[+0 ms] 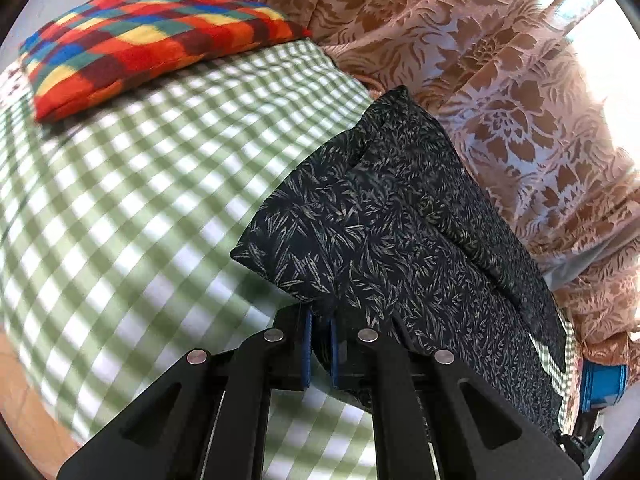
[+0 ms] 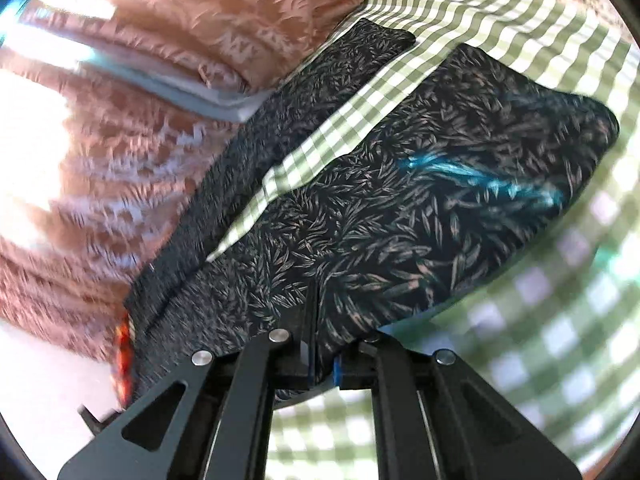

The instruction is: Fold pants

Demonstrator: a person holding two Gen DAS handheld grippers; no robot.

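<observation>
Pants (image 1: pixel 400 220) of dark leaf-print cloth are raised off the green-checked bedsheet (image 1: pixel 140 200), pinched at one edge by both tongs: the left tongs (image 1: pixel 320 344) are narrow on a fold of cloth at one end, and the right tongs (image 2: pixel 322 356) are likewise closed on the fabric at the other. The garment looks already doubled, with one strip lying along the bed's edge beside the floral curtain (image 1: pixel 500 100). A patchwork pillow (image 1: pixel 140 44) sits well apart, further up the bed. Judging by this, a fold is in mid-carry; the next move likely calls for bringing the held edge across evenly, both sides level, and laying it flat before letting go.
</observation>
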